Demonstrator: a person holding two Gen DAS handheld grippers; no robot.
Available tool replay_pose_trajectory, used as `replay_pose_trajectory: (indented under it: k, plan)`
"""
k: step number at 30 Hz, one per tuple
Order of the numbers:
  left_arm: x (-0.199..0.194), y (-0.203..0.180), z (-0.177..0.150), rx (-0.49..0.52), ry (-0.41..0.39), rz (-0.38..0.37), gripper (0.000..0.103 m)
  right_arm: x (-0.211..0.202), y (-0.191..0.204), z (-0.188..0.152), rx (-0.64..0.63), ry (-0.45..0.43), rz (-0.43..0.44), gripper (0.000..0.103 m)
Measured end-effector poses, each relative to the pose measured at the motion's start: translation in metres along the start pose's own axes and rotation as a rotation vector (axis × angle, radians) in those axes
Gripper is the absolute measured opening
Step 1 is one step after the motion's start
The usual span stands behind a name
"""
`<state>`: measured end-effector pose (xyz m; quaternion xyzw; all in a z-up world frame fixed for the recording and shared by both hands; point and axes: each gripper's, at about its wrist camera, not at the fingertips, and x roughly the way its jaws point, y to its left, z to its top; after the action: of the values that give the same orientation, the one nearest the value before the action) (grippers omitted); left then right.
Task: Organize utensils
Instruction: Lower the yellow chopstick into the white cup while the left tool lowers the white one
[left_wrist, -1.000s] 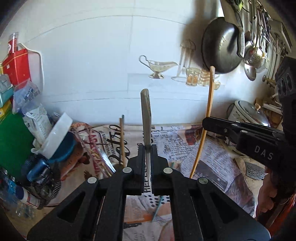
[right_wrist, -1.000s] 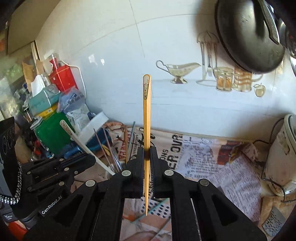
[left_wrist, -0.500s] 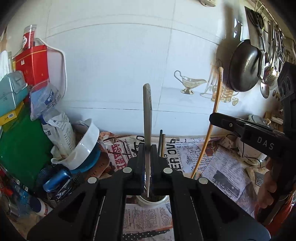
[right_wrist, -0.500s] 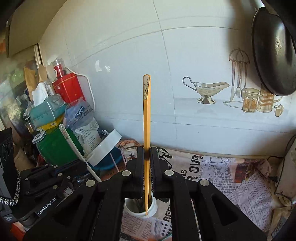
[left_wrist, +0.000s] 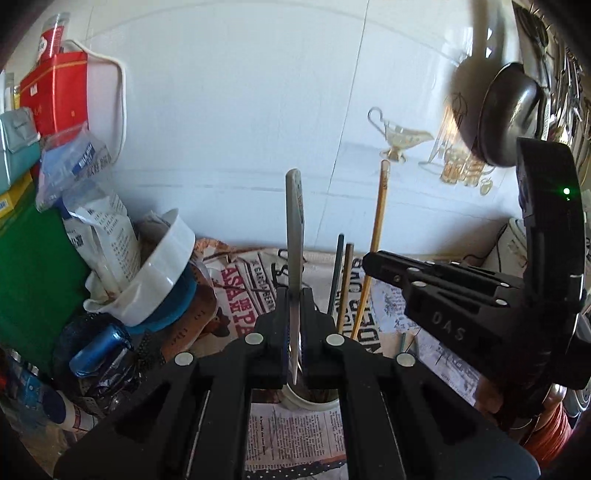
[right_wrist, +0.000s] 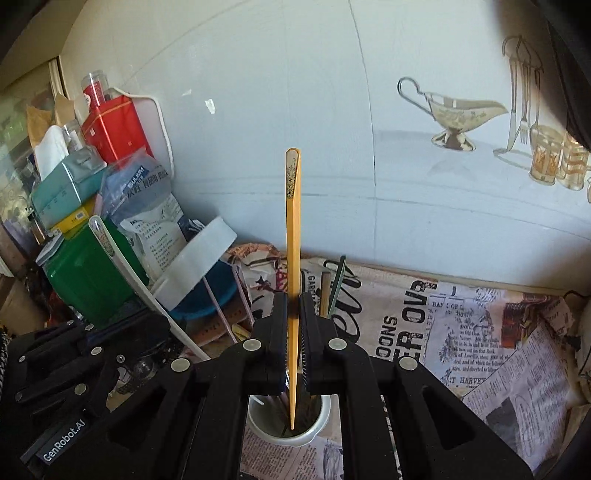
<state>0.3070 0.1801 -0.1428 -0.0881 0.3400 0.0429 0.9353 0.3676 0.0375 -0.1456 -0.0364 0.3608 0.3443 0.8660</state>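
Observation:
My left gripper (left_wrist: 294, 317) is shut on a pale grey-white chopstick (left_wrist: 294, 236) that stands upright, its lower tip just over a white cup (left_wrist: 312, 400). My right gripper (right_wrist: 294, 317) is shut on a yellow chopstick (right_wrist: 293, 236), also upright, with its tip hanging inside the mouth of the white cup (right_wrist: 288, 424). Several dark sticks (right_wrist: 334, 288) stand in that cup. In the left wrist view the right gripper (left_wrist: 373, 260) reaches in from the right with the yellow chopstick (left_wrist: 380, 214). In the right wrist view the left gripper (right_wrist: 173, 332) shows at lower left with the pale chopstick (right_wrist: 122, 258).
Newspaper (right_wrist: 443, 332) covers the counter. At the left stand a green box (right_wrist: 81, 280), a red tin (right_wrist: 114, 125), bags and a white bowl on a blue one (right_wrist: 199, 273). A tiled wall (right_wrist: 332, 129) is close behind; a dark pan (left_wrist: 509, 110) hangs at right.
Both grippers have moved forward and down with their chopsticks. The white cup, out of sight a second ago, now lies right below both sets of fingers, and the yellow tip has entered its mouth.

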Motion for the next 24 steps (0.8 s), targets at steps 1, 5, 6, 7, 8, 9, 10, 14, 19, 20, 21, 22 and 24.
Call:
replay_pose_trajectory:
  k: [1, 5, 6, 7, 8, 9, 10, 14, 19, 20, 21, 22, 24]
  plan:
    - [0.005, 0.001, -0.003, -0.003, 0.016, 0.001, 0.003, 0.007, -0.001, -0.004, 0.000, 0.021, -0.001, 0.006]
    - [0.023, 0.005, -0.015, -0.017, 0.075, -0.006, 0.003, 0.023, -0.003, -0.016, -0.005, 0.085, -0.006, 0.006]
    - [0.027, 0.006, -0.018, -0.020, 0.088, -0.007, 0.003, 0.026, -0.003, -0.018, -0.006, 0.098, -0.008, 0.006]
    - [0.031, 0.006, -0.020, -0.022, 0.102, -0.012, 0.003, 0.028, -0.003, -0.021, -0.007, 0.111, -0.010, 0.006]
    - [0.034, 0.006, -0.022, -0.024, 0.114, -0.014, 0.003, 0.031, -0.004, -0.024, -0.008, 0.127, -0.011, 0.006]
    - [0.036, 0.006, -0.023, -0.024, 0.121, -0.012, 0.003, 0.032, -0.004, -0.025, -0.009, 0.137, -0.012, 0.006]
    - [0.037, 0.006, -0.024, -0.023, 0.126, -0.009, 0.003, 0.034, -0.004, -0.028, -0.011, 0.150, -0.016, 0.006]
    - [0.041, 0.004, -0.024, -0.026, 0.146, -0.014, 0.003, 0.037, -0.005, -0.032, -0.027, 0.188, -0.033, 0.006]
    - [0.037, -0.001, -0.023, -0.022, 0.149, -0.017, 0.003, 0.036, -0.005, -0.033, -0.062, 0.222, -0.045, 0.006]
    - [0.035, -0.002, -0.022, -0.017, 0.145, -0.014, 0.003, 0.033, -0.005, -0.033, -0.066, 0.221, -0.043, 0.006]
    - [0.033, -0.003, -0.021, -0.013, 0.141, -0.011, 0.003, 0.029, -0.005, -0.032, -0.069, 0.220, -0.041, 0.006]
    - [0.031, -0.005, -0.020, -0.008, 0.135, -0.007, 0.003, 0.027, -0.005, -0.032, -0.070, 0.217, -0.039, 0.006]
    - [0.024, -0.008, -0.017, 0.001, 0.122, 0.002, 0.003, 0.019, -0.007, -0.031, -0.070, 0.206, -0.040, 0.007]
